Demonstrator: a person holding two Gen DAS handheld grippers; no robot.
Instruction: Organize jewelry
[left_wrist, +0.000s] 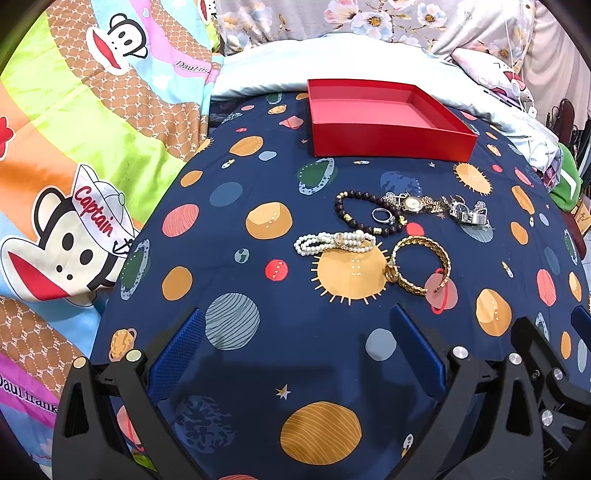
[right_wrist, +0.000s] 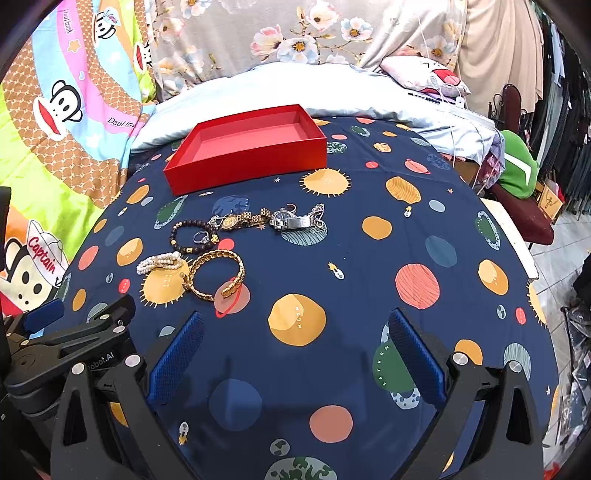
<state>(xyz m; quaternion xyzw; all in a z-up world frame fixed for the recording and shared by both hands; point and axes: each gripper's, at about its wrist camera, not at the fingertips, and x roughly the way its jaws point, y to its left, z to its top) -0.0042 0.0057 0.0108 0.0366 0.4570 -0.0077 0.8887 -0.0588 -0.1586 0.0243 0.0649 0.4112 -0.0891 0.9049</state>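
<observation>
Below the empty red cardboard box, jewelry untouched; left gripper and right gripper both spread, empty; next: pinch gold chain bracelet.

A planet-print navy sheet lies beside a cartoon-monkey quilt.

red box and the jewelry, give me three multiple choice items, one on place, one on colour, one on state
1. Where does the gold bangle lie?
A. inside the box
B. on the planet-print sheet, nearer the cameras than the box
C. between the left gripper's fingers

2. What colour is the pearl bracelet?
A. white
B. black
C. green

3. What state is the red box in?
A. lidded
B. full of watches
C. open and empty

Answers: 1 B, it rests on the sheet short of the box. 2 A, its beads are white. 3 C, its bare floor shows.
</observation>
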